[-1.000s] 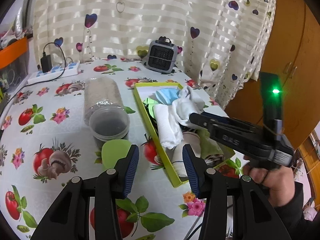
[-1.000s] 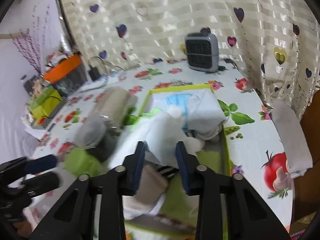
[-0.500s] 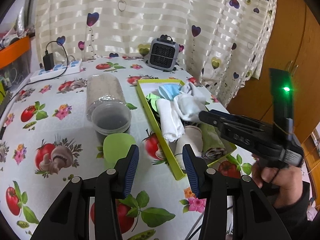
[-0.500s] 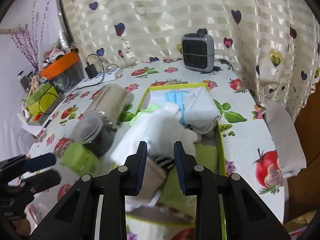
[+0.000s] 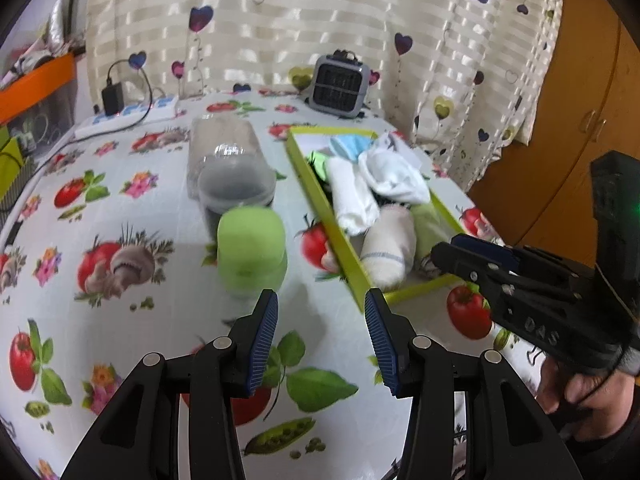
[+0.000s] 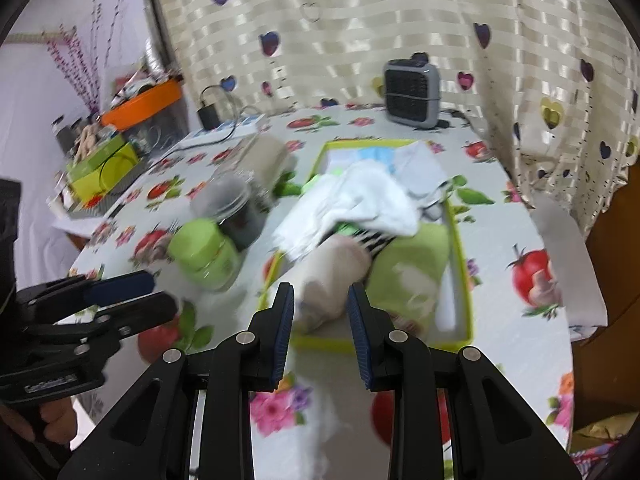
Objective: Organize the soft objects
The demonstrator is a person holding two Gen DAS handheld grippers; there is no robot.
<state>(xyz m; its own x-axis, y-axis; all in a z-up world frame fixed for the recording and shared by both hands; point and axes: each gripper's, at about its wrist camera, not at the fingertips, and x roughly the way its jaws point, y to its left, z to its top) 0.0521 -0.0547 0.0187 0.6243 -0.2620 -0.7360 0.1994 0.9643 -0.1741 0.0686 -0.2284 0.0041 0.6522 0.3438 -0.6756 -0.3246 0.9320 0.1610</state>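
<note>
Right wrist view: empty right gripper [image 6: 320, 320] jaws parted, above tray [image 6: 460, 240] edge.

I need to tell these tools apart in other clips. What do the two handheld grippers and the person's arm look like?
Both the left gripper and the right gripper are black plastic with silver pivot bolts and ribbed blue pads. The right one carries raised lettering and a green light on its block. The hand ends in a dark sleeve.

Table [image 5: 160, 320]: tray [image 5: 332, 224]; jars [image 5: 252, 252]; heater [image 5: 338, 88]
</note>
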